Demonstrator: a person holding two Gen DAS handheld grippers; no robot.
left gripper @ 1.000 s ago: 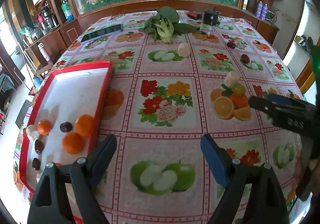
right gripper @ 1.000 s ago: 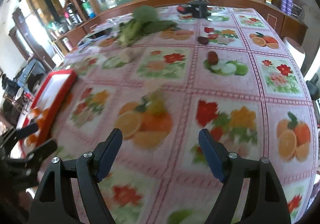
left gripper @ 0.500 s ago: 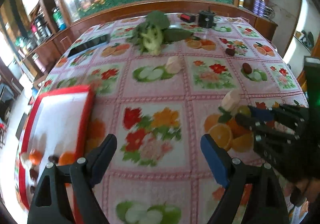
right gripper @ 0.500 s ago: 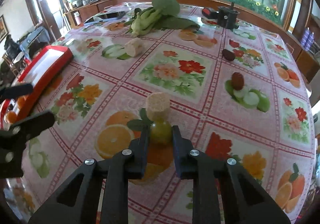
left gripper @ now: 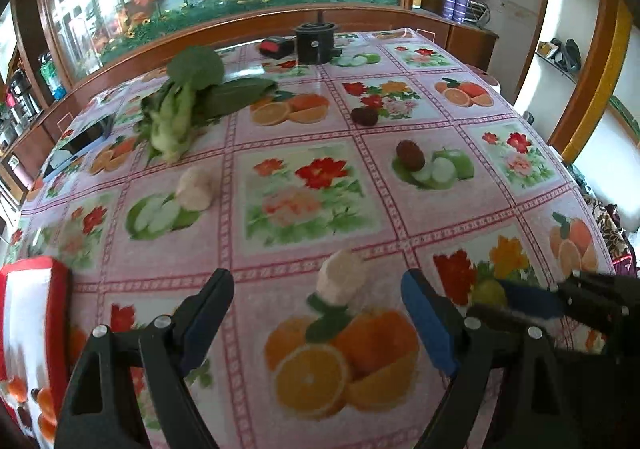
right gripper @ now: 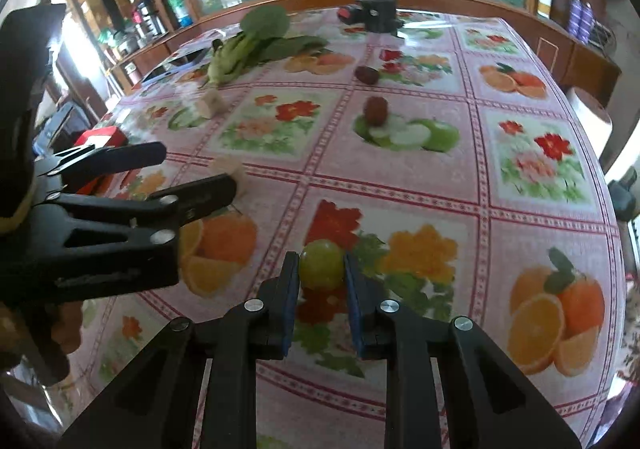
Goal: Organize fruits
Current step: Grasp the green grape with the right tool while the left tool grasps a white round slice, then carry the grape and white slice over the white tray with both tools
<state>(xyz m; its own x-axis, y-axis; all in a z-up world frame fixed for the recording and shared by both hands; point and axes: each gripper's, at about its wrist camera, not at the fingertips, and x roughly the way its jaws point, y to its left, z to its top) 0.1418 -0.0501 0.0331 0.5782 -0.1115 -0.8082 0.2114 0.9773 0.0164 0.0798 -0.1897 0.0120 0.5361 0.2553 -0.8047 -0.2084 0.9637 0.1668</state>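
Note:
My right gripper [right gripper: 321,273] is shut on a small green fruit [right gripper: 321,264] and holds it just above the tablecloth; the green fruit also shows in the left wrist view [left gripper: 487,292]. My left gripper [left gripper: 318,313] is open and empty, with a pale cut chunk [left gripper: 341,277] just ahead between its fingers. The red tray [left gripper: 32,313] with oranges and dark fruits lies at the far left. Two dark red fruits [left gripper: 410,154] [left gripper: 364,115] lie further back on the table.
A leafy green vegetable [left gripper: 180,105] and a second pale chunk [left gripper: 195,187] lie at the back left. A black round device [left gripper: 315,43] and a red object [left gripper: 272,47] stand at the far edge. The table's right edge [left gripper: 592,217] drops off.
My right gripper has lifted the green fruit away from the pale chunk and moved right. My left gripper has swung right, toward the pale chunk, so the tray slid to the left edge.

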